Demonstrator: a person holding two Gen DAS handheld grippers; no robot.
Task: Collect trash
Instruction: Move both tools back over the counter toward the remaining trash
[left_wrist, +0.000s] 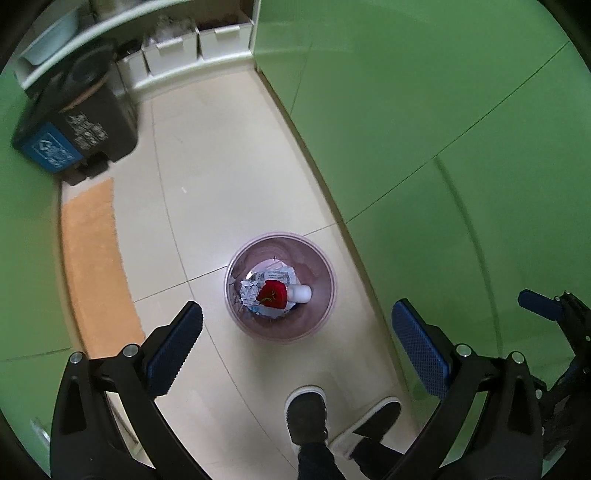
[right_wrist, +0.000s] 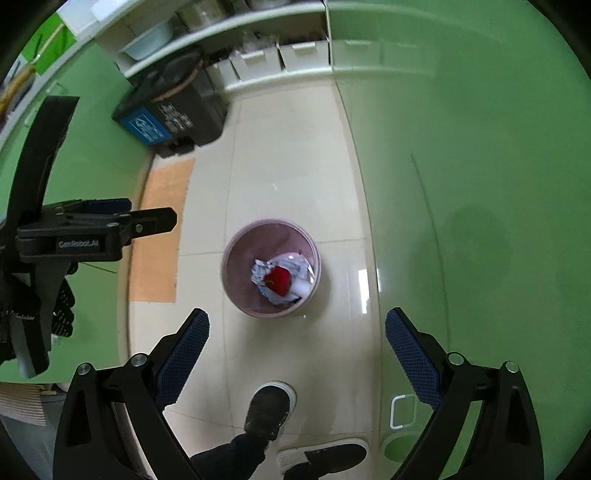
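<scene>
A round pink waste bin (left_wrist: 240, 314) (right_wrist: 236, 254) stands on the cream tiled floor. Inside it lie crumpled silvery wrappers (left_wrist: 249, 291) (right_wrist: 260, 271), a red packet (left_wrist: 272, 293) (right_wrist: 277, 280) and a white cylinder (left_wrist: 301, 292) (right_wrist: 302, 287). My left gripper (left_wrist: 295, 321) hangs high above the bin with its blue-padded jaws wide open and nothing between them. My right gripper (right_wrist: 297, 328) also hovers above the bin, open and empty. The left gripper's body (right_wrist: 92, 229) shows at the left of the right wrist view.
Green cabinet fronts (left_wrist: 443, 129) line the right side. A black bin with a blue label (left_wrist: 74, 125) (right_wrist: 170, 110) stands at the back left, next to white boxes (left_wrist: 173, 48) under a shelf. An orange mat (left_wrist: 96, 266) (right_wrist: 162, 225) lies left. A person's black shoes (left_wrist: 306, 417) (right_wrist: 267, 410) stand below.
</scene>
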